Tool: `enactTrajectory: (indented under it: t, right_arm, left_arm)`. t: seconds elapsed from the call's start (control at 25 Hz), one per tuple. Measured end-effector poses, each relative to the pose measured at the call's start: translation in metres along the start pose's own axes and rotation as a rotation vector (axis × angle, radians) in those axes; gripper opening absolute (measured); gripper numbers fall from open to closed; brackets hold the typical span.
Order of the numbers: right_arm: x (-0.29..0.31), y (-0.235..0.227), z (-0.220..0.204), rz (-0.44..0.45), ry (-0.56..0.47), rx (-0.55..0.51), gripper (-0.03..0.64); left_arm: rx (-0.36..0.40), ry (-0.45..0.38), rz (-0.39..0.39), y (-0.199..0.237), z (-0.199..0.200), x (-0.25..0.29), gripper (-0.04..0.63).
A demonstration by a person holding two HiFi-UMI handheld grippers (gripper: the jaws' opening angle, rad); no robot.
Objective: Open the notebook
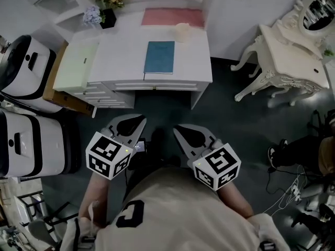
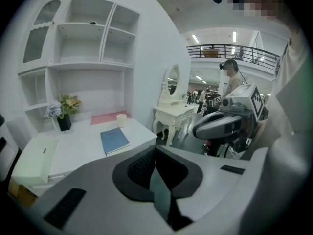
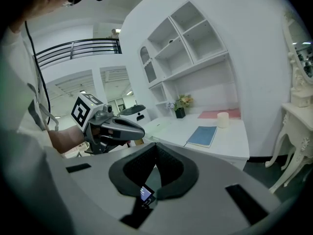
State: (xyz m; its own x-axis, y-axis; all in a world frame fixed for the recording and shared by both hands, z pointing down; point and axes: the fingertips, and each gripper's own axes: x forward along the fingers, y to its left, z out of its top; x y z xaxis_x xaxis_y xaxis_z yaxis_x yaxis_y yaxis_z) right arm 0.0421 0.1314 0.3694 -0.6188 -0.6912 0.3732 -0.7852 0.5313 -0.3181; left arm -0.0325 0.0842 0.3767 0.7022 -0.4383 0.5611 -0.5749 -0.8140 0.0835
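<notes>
A closed blue notebook (image 1: pixel 159 56) lies flat on the white desk (image 1: pixel 125 46), near its front edge; it also shows in the left gripper view as the notebook (image 2: pixel 114 140) and in the right gripper view as the notebook (image 3: pixel 202 135). My left gripper (image 1: pixel 140 121) and right gripper (image 1: pixel 178 130) hang side by side close to the person's body, over the dark floor, well short of the desk. Both point toward the desk with their jaws together and nothing between them. My left gripper (image 2: pixel 155 151) sees the right one (image 2: pixel 222 124) beside it; my right gripper (image 3: pixel 155 148) sees the left one (image 3: pixel 117 129).
On the desk stand a cream cup (image 1: pixel 182 31), a pink mat (image 1: pixel 172 17), a flower pot (image 1: pixel 108 17) and a pale green box (image 1: pixel 77 64). White rounded machines (image 1: pixel 23 67) stand at the left, an ornate white dressing table (image 1: pixel 290 56) at the right. Cables (image 1: pixel 293 192) lie on the floor.
</notes>
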Motion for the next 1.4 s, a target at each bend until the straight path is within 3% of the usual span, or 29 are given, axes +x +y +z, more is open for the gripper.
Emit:
enactTrajectory:
  t: [0.52, 0.72, 0.92, 1.2, 1.4]
  right_arm:
    - [0.054, -0.048, 0.03, -0.149, 0.065, 0.0, 0.021]
    - [0.064, -0.071, 0.041, -0.226, 0.069, 0.05, 0.021]
    - [0.082, -0.077, 0.052, -0.258, 0.091, 0.023, 0.021]
    - [0.102, -0.086, 0.061, -0.303, 0.11, 0.025, 0.021]
    - [0.122, -0.09, 0.064, -0.333, 0.126, 0.016, 0.021]
  left_arm:
    - [0.033, 0.021, -0.101, 0.079, 0.014, 0.058, 0.015]
    - [0.066, 0.026, -0.139, 0.096, 0.019, 0.078, 0.015]
    - [0.096, 0.035, -0.174, 0.115, 0.014, 0.101, 0.015]
    - [0.277, 0.067, -0.156, 0.142, 0.013, 0.144, 0.015]
    - [0.391, 0.091, -0.194, 0.151, 0.008, 0.174, 0.015]
